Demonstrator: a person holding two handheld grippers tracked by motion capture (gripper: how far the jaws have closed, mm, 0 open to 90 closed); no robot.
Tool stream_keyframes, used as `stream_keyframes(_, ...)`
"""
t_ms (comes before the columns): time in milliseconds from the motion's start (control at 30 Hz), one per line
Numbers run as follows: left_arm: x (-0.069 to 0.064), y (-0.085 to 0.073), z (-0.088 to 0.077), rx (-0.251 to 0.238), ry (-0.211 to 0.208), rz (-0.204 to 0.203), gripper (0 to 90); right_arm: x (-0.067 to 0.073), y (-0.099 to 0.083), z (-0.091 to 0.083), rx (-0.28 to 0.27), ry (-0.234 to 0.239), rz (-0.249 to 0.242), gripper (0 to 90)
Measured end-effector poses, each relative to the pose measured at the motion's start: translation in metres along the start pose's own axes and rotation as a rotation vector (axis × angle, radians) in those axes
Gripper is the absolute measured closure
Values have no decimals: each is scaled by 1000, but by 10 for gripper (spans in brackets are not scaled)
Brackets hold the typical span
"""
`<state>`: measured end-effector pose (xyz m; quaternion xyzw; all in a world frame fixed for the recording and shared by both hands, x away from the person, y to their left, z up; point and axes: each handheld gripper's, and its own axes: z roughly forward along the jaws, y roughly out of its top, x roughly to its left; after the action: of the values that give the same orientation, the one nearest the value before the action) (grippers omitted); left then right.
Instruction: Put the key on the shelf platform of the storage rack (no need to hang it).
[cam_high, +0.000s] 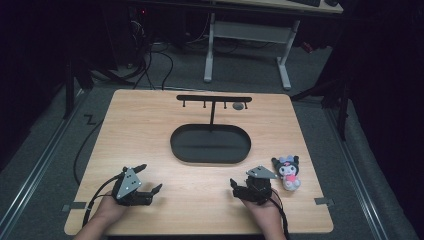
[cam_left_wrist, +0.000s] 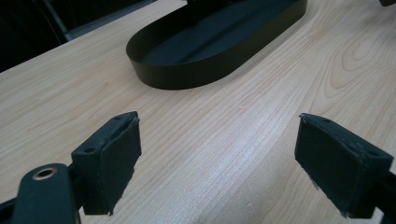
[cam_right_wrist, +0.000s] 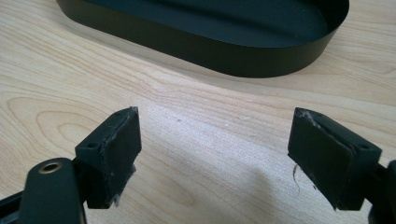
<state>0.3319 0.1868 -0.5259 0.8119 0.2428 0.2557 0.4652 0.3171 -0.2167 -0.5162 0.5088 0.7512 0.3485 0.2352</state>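
**Both grippers empty, parked in front of the oval tray**

Landmark = black oval tray (cam_high: 210, 155), sitting mid-table on the light wood table (cam_high: 150, 125). A thin black post rises from the tray's far side and carries a black crossbar rack (cam_high: 214, 98) with small pegs hanging under it; a small grey round item (cam_high: 238, 106) sits at the bar's right end, too small to identify.

Left gripper (cam_high: 150, 180): on the near side of the tray, off toward its left end, well apart from it, low over the wood. Jaws spread wide, nothing between them. Left gripper view confirms it: gripper (cam_left_wrist: 217, 161) has bare tabletop between the two black pads (cam_left_wrist: 112, 156), with the tray (cam_left_wrist: 187, 77) ahead and up-frame.

Right gripper (cam_high: 245, 188): on the near side of the tray, below its right end, near but not touching. Right gripper view: gripper (cam_right_wrist: 215, 158) jaws stand apart with only wood grain between the pads (cam_right_wrist: 119, 149), which look frayed at the edges. Holding nothing. Tray wall (cam_right_wrist: 210, 53) is just ahead of it.

Plush toy (cam_high: 289, 171), dark with a pink bow and pale body: lies on the table off the tray's near-right end, clear of the tray, just beside the right gripper on its right. Neither gripper touches it.

Person's hands come in from the near edge, one on each gripper.
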Motion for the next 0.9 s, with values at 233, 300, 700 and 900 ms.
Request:
stream_keyframes(233,0,0,1,5,2,0,155,2,-1,0,7,7,-15,183)
stream_keyframes(300,0,0,1,7,0,6,154,2,-1,-1,5,12,-13,183)
stream_keyframes(700,-1,0,0,1,0,5,154,2,-3,0,4,7,-40,170)
stream_keyframes(900,-1,0,0,2,0,9,154,3,-2,-1,-5,6,-50,148)
